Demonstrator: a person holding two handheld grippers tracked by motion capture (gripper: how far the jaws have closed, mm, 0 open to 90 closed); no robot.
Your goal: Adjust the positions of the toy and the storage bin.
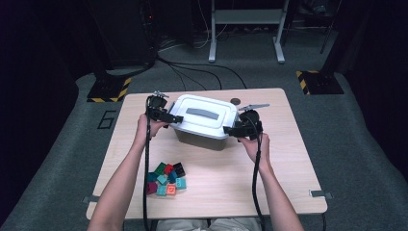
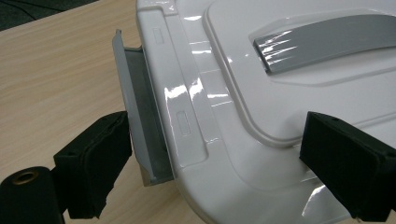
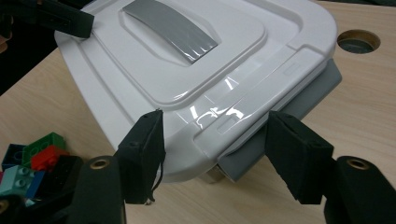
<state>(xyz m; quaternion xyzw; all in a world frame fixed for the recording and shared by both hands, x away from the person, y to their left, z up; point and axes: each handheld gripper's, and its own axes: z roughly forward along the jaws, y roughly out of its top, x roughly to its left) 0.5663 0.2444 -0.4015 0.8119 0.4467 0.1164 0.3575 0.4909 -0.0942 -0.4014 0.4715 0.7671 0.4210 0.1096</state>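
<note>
A white-lidded grey box (image 1: 202,126) with a grey handle (image 1: 202,113) stands mid-table. My left gripper (image 1: 171,118) is at its left end. In the left gripper view the gripper (image 2: 219,163) is open, its jaws straddling the lid's (image 2: 243,93) edge and the grey side latch (image 2: 140,112); one pad is beside the latch, the other over the lid. My right gripper (image 1: 231,130) is at the right end. In the right gripper view the gripper (image 3: 219,154) is open around the lid's (image 3: 154,74) rim and the latch (image 3: 303,98), with a gap at each pad.
A pile of several coloured bricks (image 1: 166,179) lies near the front left of the table (image 1: 288,183), also beside the box as bricks (image 3: 32,154). A round cable hole (image 1: 235,101) sits behind the box, seen too as the hole (image 3: 357,41). The floor holds cables and stands.
</note>
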